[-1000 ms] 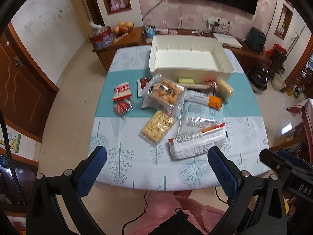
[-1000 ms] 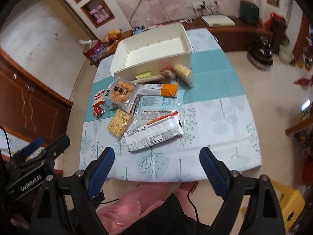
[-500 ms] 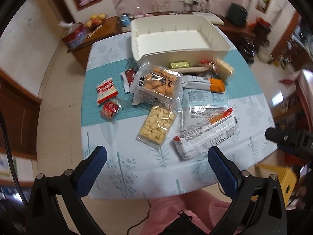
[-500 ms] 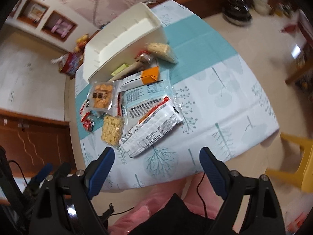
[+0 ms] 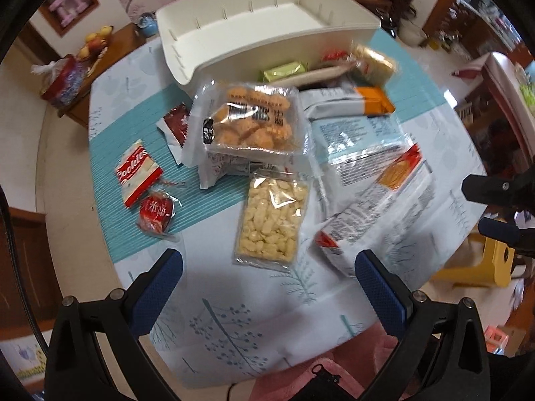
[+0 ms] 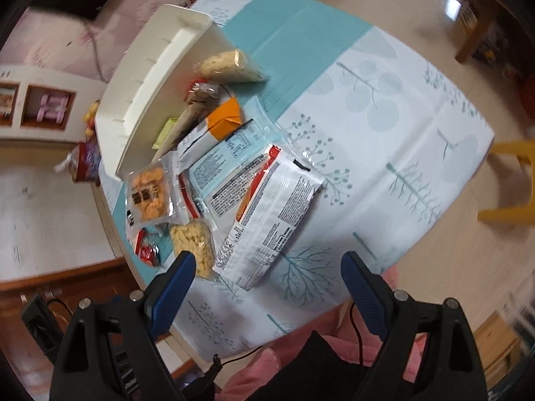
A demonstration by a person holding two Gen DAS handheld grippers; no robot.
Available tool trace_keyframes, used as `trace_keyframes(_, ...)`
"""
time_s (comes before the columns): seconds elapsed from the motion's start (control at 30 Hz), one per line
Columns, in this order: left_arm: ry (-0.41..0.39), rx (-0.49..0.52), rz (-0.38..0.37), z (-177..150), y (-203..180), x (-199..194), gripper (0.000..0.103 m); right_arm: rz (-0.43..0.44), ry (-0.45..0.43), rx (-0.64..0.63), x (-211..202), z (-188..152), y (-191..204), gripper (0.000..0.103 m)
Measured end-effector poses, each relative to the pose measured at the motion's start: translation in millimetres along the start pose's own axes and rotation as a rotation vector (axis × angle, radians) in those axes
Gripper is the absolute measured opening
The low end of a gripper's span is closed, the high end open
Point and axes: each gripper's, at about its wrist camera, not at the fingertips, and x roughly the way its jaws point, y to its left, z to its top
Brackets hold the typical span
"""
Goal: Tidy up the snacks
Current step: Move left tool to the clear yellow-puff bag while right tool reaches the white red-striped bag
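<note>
I am holding both the left gripper (image 5: pixel 267 270) and right gripper (image 6: pixel 267 272) spread wide and empty, approaching the clear plastic pale-puff packet (image 5: pixel 271 219) at twelve o'clock, advising a square, centred descent.

I see the snacks lying loose on the bench in front of a white bin (image 5: pixel 267 50), which sits empty. A clear pack of orange biscuits (image 5: pixel 250 123) rests on the heap's left side, with a clear pack of pale puffs (image 5: pixel 271 220) flat just below it. A long white wrapper (image 6: pixel 267 220) lies at a slant on the right. A red cookie packet (image 5: pixel 137 173) and a small red sweet (image 5: pixel 155 212) lie apart at left. Against the bin's wall, blurred, sits what looks like a green bar (image 5: pixel 284 68).
</note>
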Motion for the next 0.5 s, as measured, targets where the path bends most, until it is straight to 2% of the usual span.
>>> trace_keyframes(0.27,0.062,0.038,-0.081,7,7,44,0.103,0.043,0.063,0.18,43,0,-6,0.089)
trace_keyframes(0.5,0.087,0.048,-0.105,12,6,76,0.097,0.079,0.069,0.303,72,2,-13,0.089)
